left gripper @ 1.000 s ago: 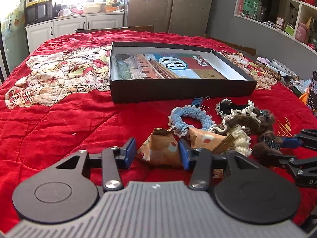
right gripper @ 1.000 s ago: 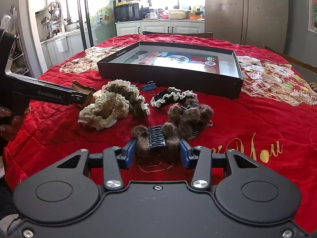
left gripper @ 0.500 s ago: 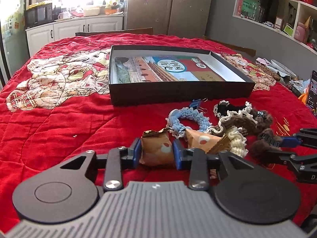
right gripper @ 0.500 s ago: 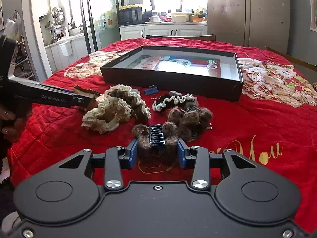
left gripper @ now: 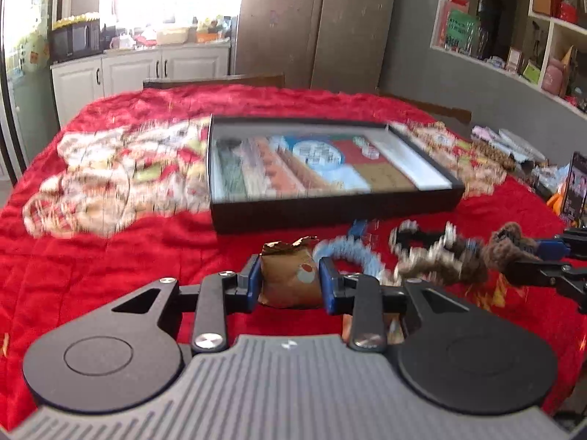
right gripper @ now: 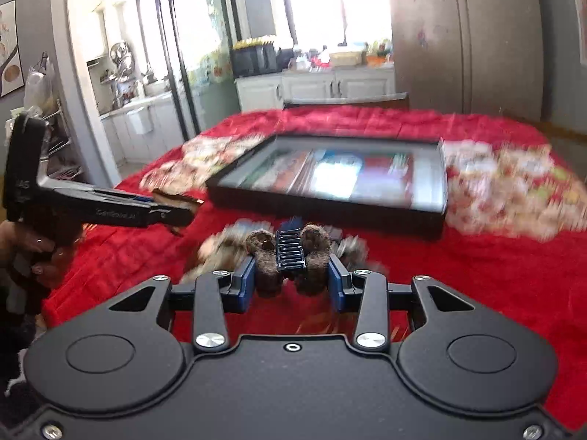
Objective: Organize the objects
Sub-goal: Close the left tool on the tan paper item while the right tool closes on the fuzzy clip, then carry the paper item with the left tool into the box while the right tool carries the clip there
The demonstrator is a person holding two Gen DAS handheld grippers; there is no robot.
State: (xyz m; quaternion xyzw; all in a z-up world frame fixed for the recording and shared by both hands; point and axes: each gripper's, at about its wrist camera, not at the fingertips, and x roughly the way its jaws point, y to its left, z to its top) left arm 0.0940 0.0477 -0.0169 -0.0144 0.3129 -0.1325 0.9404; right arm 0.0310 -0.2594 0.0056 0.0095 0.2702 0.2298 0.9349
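Left tongs (left gripper: 290,281) clenched on brown patterned fabric pouch (left gripper: 289,281); right tongs (right gripper: 291,281) clenched on brown fuzzy hair claw clip (right gripper: 290,256), above red quilted surface (right gripper: 495,275).

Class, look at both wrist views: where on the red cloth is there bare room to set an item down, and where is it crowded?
Bare: red cloth left of the black box, and the stretch right of the hair accessories. Crowded: the scrunchie pile just before the box.

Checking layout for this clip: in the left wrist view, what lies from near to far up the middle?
Left tongs on the brown patterned pouch → black box → white cabinets.
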